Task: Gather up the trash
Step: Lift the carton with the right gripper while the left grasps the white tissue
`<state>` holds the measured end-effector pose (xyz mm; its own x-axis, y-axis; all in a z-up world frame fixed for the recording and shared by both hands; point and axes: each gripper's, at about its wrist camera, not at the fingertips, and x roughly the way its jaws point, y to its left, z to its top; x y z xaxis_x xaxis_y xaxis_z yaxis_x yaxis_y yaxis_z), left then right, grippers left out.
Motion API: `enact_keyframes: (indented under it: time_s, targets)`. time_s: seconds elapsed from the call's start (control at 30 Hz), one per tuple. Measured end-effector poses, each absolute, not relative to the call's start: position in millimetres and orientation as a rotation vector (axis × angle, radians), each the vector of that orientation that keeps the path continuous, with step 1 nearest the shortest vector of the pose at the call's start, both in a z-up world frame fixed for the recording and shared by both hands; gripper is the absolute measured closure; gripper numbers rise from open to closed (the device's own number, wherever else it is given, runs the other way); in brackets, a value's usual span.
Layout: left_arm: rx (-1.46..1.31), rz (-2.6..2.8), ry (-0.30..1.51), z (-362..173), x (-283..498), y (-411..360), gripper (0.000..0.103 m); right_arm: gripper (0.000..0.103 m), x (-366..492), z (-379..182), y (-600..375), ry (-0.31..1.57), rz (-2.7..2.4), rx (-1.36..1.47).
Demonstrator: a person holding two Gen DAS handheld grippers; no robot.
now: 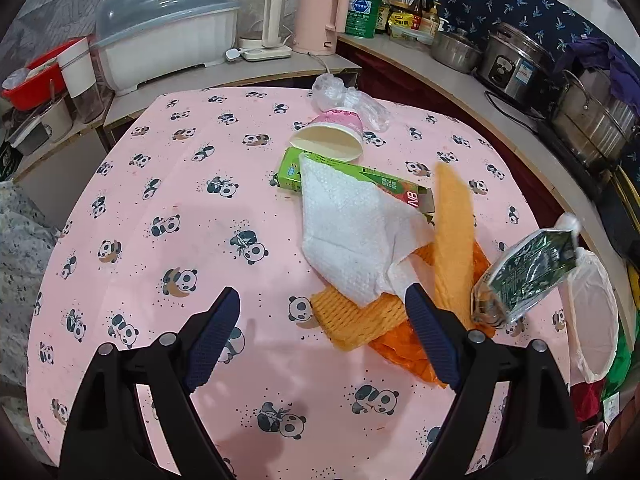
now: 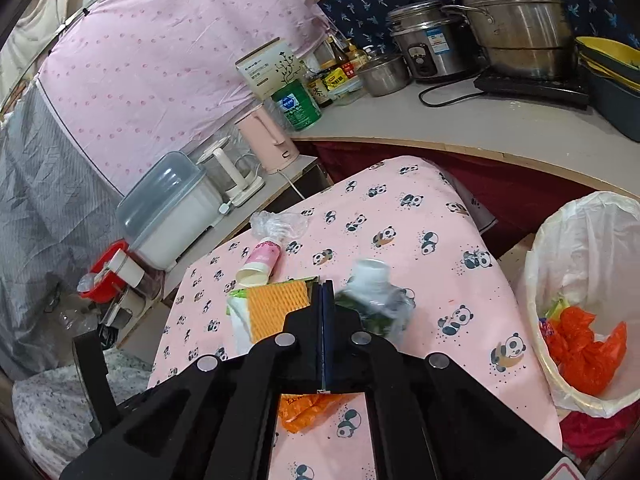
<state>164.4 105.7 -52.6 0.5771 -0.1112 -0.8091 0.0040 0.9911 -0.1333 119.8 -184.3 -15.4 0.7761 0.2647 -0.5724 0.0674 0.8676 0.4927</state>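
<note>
Trash lies on the pink panda tablecloth (image 1: 168, 200): a tipped paper cup (image 1: 332, 136), a green carton (image 1: 360, 180), a white paper towel (image 1: 352, 232), orange foam netting (image 1: 356, 320), an orange plastic bag (image 1: 404, 352) and a clear bag (image 1: 348, 100). My left gripper (image 1: 322, 304) is open just before the towel and netting. My right gripper (image 2: 324, 292) is shut on a strip of orange foam netting (image 2: 276, 308), (image 1: 454, 240). A crushed clear bottle with a green label (image 2: 376, 304), (image 1: 528, 272) shows blurred beside it, above the table's right edge.
A bin with a white liner (image 2: 580, 264) stands right of the table and holds orange bag trash (image 2: 584, 348). Counters behind carry a dish box (image 1: 168, 40), kettles (image 1: 320, 16), a green can (image 1: 362, 12) and steel pots (image 1: 516, 64).
</note>
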Motion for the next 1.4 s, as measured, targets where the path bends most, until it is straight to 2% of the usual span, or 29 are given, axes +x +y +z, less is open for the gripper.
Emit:
enact_keyframes:
  time_s: [0.13,0.17,0.3,0.37,0.4,0.67,0.9,1.0,1.03,1.1,1.13,1.17,1.2,1.27,1.4]
  targets:
    - [-0.131,-0.053,0.976,-60.5,171.9,108.9,0.022,0.101,120.0,-30.7,-191.1,0.736,0.073,0.518]
    - [-0.127,-0.048,0.980,-62.5,174.2,108.8,0.022,0.096,121.3,-37.3,-193.8,0.758,0.065,0.533]
    - [-0.123,-0.037,1.005,-72.8,188.3,109.6,0.022,0.088,126.4,-57.2,-200.4,0.805,0.044,0.581]
    - [-0.127,-0.025,1.021,-78.3,197.4,111.8,0.022,0.062,129.8,-64.8,-201.7,0.819,0.032,0.596]
    - [-0.135,-0.018,1.024,-80.1,200.5,113.6,0.022,0.058,131.7,-68.5,-202.0,0.823,0.024,0.605]
    - [-0.194,-0.023,1.071,-97.6,220.8,123.7,0.022,0.057,155.5,-126.0,-197.4,0.955,0.121,0.797]
    - [-0.215,-0.054,1.090,-107.9,241.0,123.1,0.025,0.057,173.0,-150.3,-205.5,0.931,0.228,1.042]
    - [-0.234,-0.084,1.102,-110.4,247.9,119.7,0.036,0.057,181.5,-152.6,-207.9,0.917,0.240,1.083]
    - [-0.235,-0.095,1.104,-110.5,249.0,117.7,0.043,0.057,185.0,-153.5,-207.4,0.918,0.242,1.087]
    - [-0.226,-0.110,1.105,-109.6,249.3,113.2,0.059,0.065,189.8,-153.5,-204.7,0.924,0.245,1.082]
    - [-0.223,-0.122,1.108,-109.1,248.8,111.1,0.072,0.079,191.9,-153.4,-202.2,0.928,0.249,1.075]
    - [-0.224,-0.132,1.110,-107.9,247.6,109.8,0.085,0.085,192.9,-153.4,-201.5,0.933,0.253,1.068]
    - [-0.222,-0.136,1.109,-106.4,246.4,108.8,0.090,0.087,192.7,-152.5,-199.4,0.932,0.254,1.066]
    - [-0.210,-0.132,1.091,-100.3,242.2,108.2,0.095,0.092,190.4,-146.3,-196.1,0.913,0.262,1.049]
    - [-0.172,-0.109,1.041,-80.9,231.3,108.4,0.097,0.095,184.0,-116.7,-187.2,0.871,0.220,0.904]
